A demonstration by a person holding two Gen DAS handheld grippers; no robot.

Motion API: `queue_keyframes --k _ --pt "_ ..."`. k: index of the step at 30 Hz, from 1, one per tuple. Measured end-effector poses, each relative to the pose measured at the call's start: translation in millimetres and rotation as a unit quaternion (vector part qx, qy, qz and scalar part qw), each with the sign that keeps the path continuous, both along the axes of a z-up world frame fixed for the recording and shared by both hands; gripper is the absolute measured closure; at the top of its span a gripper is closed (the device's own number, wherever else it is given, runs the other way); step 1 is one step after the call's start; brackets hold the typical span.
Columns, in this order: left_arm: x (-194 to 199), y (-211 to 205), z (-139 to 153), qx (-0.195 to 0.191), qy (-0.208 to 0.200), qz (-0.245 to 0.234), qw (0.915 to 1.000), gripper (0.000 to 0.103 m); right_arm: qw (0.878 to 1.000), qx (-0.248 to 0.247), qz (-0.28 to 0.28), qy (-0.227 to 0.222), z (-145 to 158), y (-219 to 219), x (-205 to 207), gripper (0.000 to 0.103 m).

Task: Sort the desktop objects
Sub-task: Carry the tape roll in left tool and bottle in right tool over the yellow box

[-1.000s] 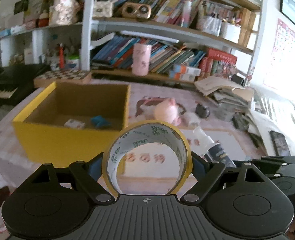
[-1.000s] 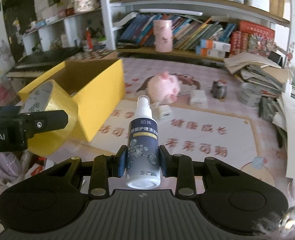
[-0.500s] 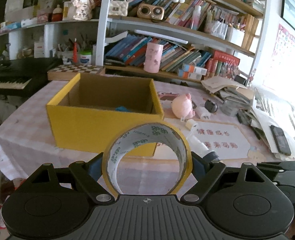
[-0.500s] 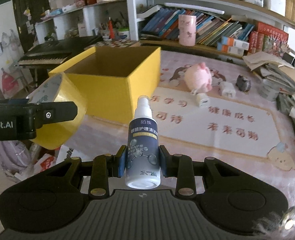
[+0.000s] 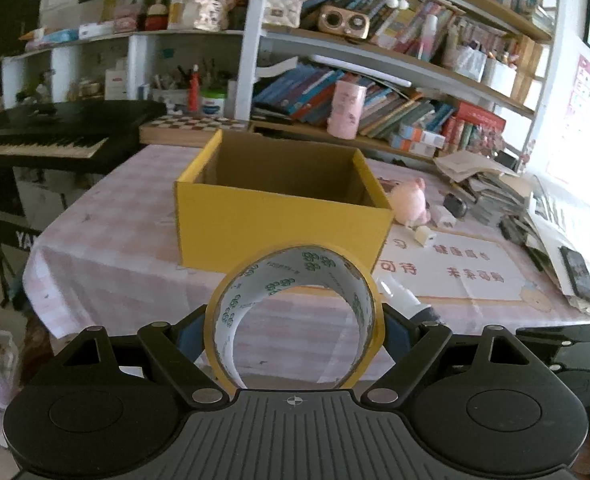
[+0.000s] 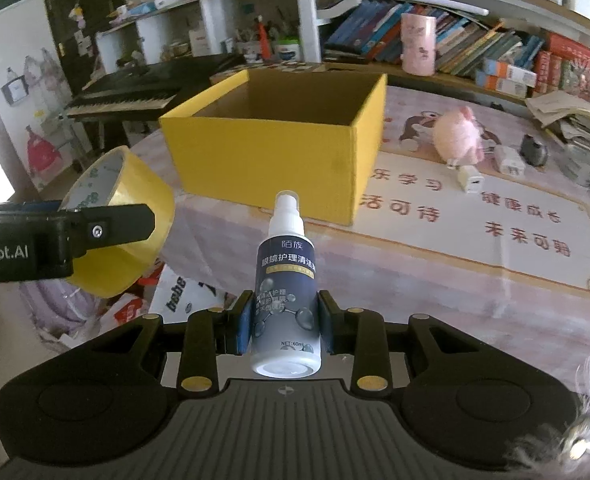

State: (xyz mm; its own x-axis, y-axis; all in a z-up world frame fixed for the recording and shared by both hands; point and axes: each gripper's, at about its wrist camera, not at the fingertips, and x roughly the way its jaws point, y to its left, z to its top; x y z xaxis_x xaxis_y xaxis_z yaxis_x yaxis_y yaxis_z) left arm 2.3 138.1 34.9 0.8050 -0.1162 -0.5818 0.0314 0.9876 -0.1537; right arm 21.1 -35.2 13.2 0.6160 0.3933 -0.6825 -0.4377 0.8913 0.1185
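My left gripper (image 5: pixel 295 328) is shut on a roll of yellow tape (image 5: pixel 369 280), held in the air in front of the table's near edge. The tape also shows in the right wrist view (image 6: pixel 135 196), at left. My right gripper (image 6: pixel 285 320) is shut on a dark spray bottle with a white nozzle (image 6: pixel 287 280), upright, off the table. An open yellow cardboard box (image 5: pixel 279 220) stands on the pink checked tablecloth beyond both grippers; it also shows in the right wrist view (image 6: pixel 271 160). Its contents are hidden by its wall.
A pink plush pig (image 6: pixel 459 136), white chargers (image 6: pixel 471 180) and a small dark object (image 6: pixel 535 148) lie right of the box. Stacked papers and a phone (image 5: pixel 579 272) fill the right side. A keyboard piano (image 5: pixel 55 132) stands left; bookshelves behind. Bags lie on the floor (image 6: pixel 183 292).
Both grippers have pulled back and away from the table with their objects still held. The box looks smaller and farther, and its inside is no longer visible.
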Motion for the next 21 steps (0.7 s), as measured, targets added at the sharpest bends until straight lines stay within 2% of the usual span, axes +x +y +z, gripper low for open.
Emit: queue_keyframes --k 6,21 --pt "-2.5 15.7 1.9 -0.004 -0.003 0.015 0.9999 0.016 1.000 -0.006 0.025 0.002 1.7 17.5 -1.7 0.073" --pt "14.4 32.4 3.4 -0.007 -0.009 0.031 0.9994 0.016 0.999 -0.009 0.048 0.004 0.3 38.8 16.2 0.073"
